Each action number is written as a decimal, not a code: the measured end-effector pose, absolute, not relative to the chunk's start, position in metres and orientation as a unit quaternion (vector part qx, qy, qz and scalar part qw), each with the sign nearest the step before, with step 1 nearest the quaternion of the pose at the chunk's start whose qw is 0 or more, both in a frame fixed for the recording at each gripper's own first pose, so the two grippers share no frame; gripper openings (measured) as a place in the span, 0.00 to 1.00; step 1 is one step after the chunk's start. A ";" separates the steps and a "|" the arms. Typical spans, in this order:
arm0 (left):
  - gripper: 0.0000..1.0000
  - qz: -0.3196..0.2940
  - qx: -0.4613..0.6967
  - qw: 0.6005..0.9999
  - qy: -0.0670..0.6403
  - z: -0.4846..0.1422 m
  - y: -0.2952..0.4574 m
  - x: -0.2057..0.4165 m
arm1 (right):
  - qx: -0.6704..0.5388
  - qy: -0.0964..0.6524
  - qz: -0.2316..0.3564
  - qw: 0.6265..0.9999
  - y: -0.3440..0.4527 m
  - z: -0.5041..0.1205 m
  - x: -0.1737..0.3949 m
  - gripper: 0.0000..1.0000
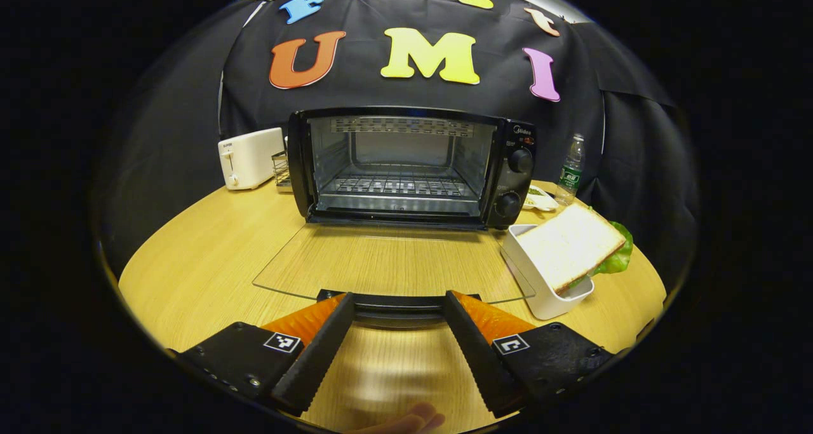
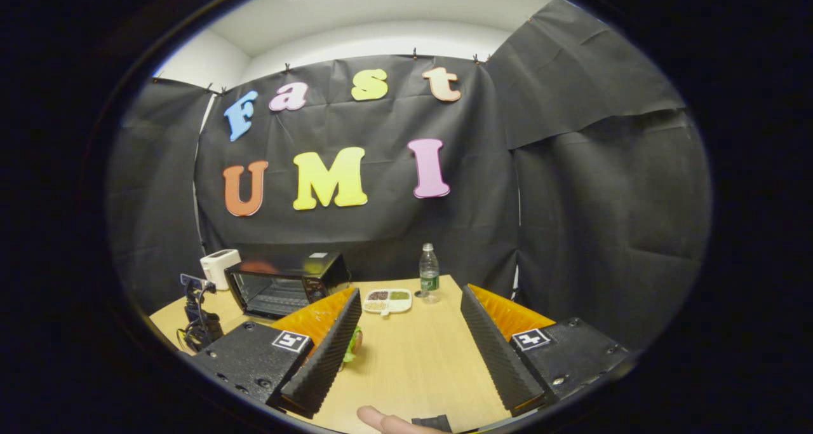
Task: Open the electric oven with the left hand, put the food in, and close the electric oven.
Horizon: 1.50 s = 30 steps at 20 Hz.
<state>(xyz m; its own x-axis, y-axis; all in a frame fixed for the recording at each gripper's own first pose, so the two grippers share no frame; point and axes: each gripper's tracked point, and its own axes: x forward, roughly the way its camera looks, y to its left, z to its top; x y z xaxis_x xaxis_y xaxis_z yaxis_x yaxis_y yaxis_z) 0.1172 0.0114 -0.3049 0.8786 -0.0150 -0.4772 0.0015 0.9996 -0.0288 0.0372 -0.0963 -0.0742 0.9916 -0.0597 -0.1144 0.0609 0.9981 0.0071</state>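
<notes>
Oven (image 1: 406, 167) sitting at table's (image 1: 209, 256) far edge, door (image 1: 387, 262) lying open. Sandwich (image 1: 571, 243) resting in white tray (image 1: 540, 288) beside: soft, light, crushable; grip gently across edges. Left gripper (image 1: 397, 339) and right gripper (image 2: 409, 351) both gaping, holding nothing.

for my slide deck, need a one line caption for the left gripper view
Open left gripper before the oven door's handle, oven wide open, sandwich waiting on its white box.

left gripper (image 1: 399, 310): fingers spread, level | right gripper (image 2: 411, 305): fingers spread, holding nothing
</notes>
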 end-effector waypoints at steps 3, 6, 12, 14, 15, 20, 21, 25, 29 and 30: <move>0.94 -0.001 -0.010 0.972 0.235 -0.296 0.016 0.114 | 0.001 0.060 -0.030 0.998 -0.099 -0.069 0.043 0.96; 0.94 0.008 -0.003 0.978 0.208 -0.267 0.027 0.101 | -0.008 0.067 -0.027 0.997 -0.099 -0.067 0.052 0.96; 0.93 -0.001 0.011 0.994 0.109 -0.153 0.020 0.076 | -0.011 0.098 -0.010 0.995 -0.093 -0.077 0.082 0.96; 0.93 -0.001 0.011 0.997 0.076 -0.115 0.018 0.067 | -0.011 0.115 0.003 0.993 -0.090 -0.084 0.097 0.96; 0.93 0.003 0.011 0.998 0.065 -0.100 0.018 0.063 | -0.012 0.124 0.008 0.992 -0.090 -0.088 0.103 0.96; 0.93 0.054 0.021 0.998 0.040 -0.050 0.035 0.041 | -0.013 0.193 0.063 0.979 -0.073 -0.124 0.145 0.97; 0.93 0.056 0.023 0.998 0.031 -0.042 0.036 0.039 | -0.010 0.213 0.074 0.974 -0.071 -0.133 0.154 0.97; 0.93 0.056 0.022 0.998 0.004 -0.018 0.030 0.029 | 0.009 0.299 0.119 0.947 -0.058 -0.180 0.187 0.97; 0.93 0.058 0.021 0.998 -0.010 -0.004 0.028 0.026 | 0.045 0.371 0.164 0.913 -0.040 -0.223 0.210 0.94; 0.93 0.060 0.022 0.998 -0.014 0.000 0.027 0.025 | 0.063 0.396 0.179 0.899 -0.032 -0.235 0.214 0.94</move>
<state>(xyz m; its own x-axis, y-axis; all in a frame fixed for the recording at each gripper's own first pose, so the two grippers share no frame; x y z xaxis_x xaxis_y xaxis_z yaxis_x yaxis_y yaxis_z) 0.0252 0.0265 -0.0001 0.9924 0.1195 0.0311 -0.1207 0.9918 0.0423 0.2139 -0.0321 -0.2350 0.6228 0.3711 -0.6887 -0.2714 0.9282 0.2547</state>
